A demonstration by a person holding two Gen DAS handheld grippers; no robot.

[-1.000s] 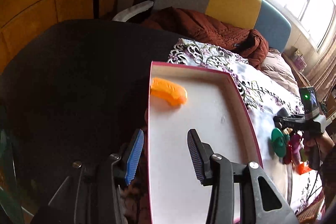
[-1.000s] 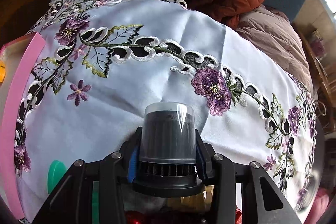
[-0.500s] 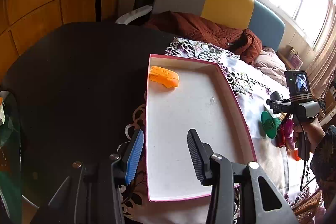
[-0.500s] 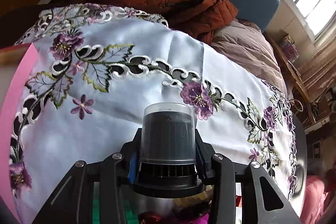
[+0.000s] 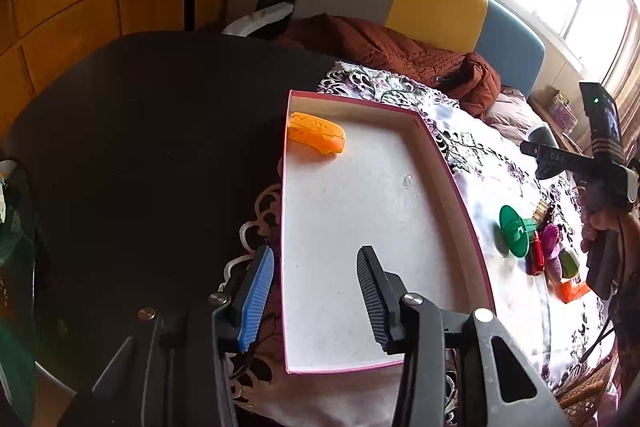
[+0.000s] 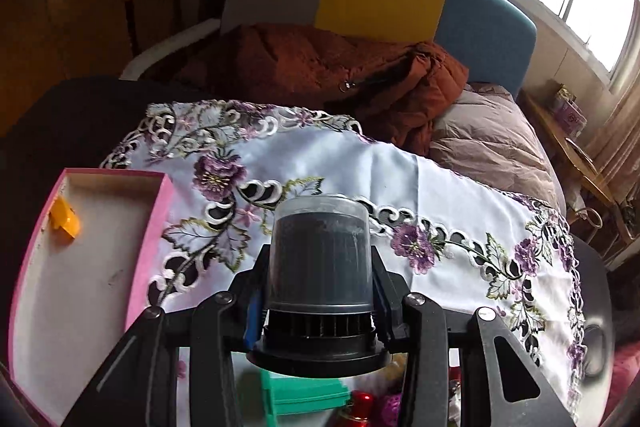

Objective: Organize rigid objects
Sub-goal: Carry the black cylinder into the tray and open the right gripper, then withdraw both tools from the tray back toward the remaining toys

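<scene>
Dark cylindrical container (image 6: 319,263) with a clear top and ribbed black base sits clamped between the right gripper (image 6: 318,303) jaws, above the embroidered floral tablecloth (image 6: 420,195). Below it lie a green plastic piece (image 6: 304,393) and a red item (image 6: 360,401). To its left, the pink-rimmed tray (image 6: 146,247) holds an orange toy (image 6: 64,219) in its far corner. The left gripper (image 5: 316,291) hangs over the tray's near end, jaws apart, holding nothing.

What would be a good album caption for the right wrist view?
Right gripper holds a dark capped container above the floral tablecloth, beside the pink tray.
</scene>
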